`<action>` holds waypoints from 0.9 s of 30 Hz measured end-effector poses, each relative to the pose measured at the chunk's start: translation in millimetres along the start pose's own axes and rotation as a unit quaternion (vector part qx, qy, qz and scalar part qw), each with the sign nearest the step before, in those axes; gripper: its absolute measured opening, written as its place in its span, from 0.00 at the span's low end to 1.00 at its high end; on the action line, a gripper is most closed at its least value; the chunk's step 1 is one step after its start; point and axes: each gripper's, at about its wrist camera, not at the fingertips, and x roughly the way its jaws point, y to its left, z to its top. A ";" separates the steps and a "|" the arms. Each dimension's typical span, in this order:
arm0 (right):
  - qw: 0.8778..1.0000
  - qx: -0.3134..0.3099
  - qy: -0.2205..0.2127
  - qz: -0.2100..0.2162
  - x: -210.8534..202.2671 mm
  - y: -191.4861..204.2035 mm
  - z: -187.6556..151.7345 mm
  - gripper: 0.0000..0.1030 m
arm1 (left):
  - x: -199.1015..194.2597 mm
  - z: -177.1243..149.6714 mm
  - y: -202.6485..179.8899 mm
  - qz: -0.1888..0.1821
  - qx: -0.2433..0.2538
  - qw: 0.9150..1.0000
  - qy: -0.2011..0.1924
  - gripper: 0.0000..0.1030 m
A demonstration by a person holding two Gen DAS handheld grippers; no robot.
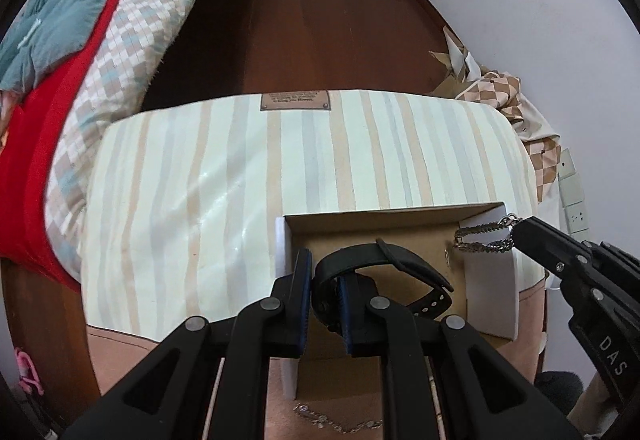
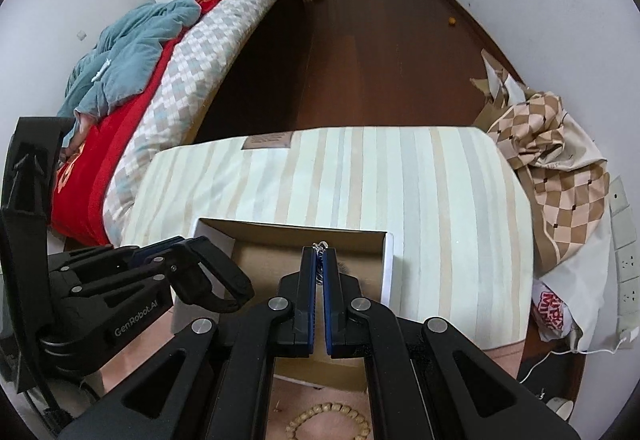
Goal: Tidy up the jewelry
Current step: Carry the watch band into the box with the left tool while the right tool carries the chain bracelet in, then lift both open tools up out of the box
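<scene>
An open cardboard box (image 1: 486,300) with white sides stands on a striped cloth (image 1: 224,175). My left gripper (image 1: 324,290) is shut on a black watch (image 1: 372,264) and holds it over the box. My right gripper (image 2: 320,260) is shut on a silver chain (image 1: 482,236), which hangs over the box's right wall (image 2: 387,264). In the right wrist view the chain (image 2: 320,246) peeks out between the fingertips, and the left gripper (image 2: 192,264) holds the watch strap (image 2: 226,290) at the box's left side.
A thin silver chain (image 1: 340,426) lies on the pink surface in front of the box. A wooden bead bracelet (image 2: 328,420) lies there too. A bed (image 1: 120,39) stands to the left, bags (image 2: 556,167) and wall sockets (image 1: 574,195) to the right.
</scene>
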 end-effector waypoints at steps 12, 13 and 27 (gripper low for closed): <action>0.998 0.014 0.060 0.011 14.9 -12.1 5.2 0.27 | -13.7 6.0 1.9 0.001 -0.037 0.999 -0.006 0.67; 0.998 0.014 0.061 0.006 12.7 -12.0 3.0 0.33 | -16.5 5.8 2.2 0.004 -0.035 0.999 -0.007 0.68; 0.991 0.003 0.089 -0.103 19.2 -3.6 -51.0 0.94 | -24.8 -34.3 20.1 0.079 -0.033 0.995 -0.045 0.99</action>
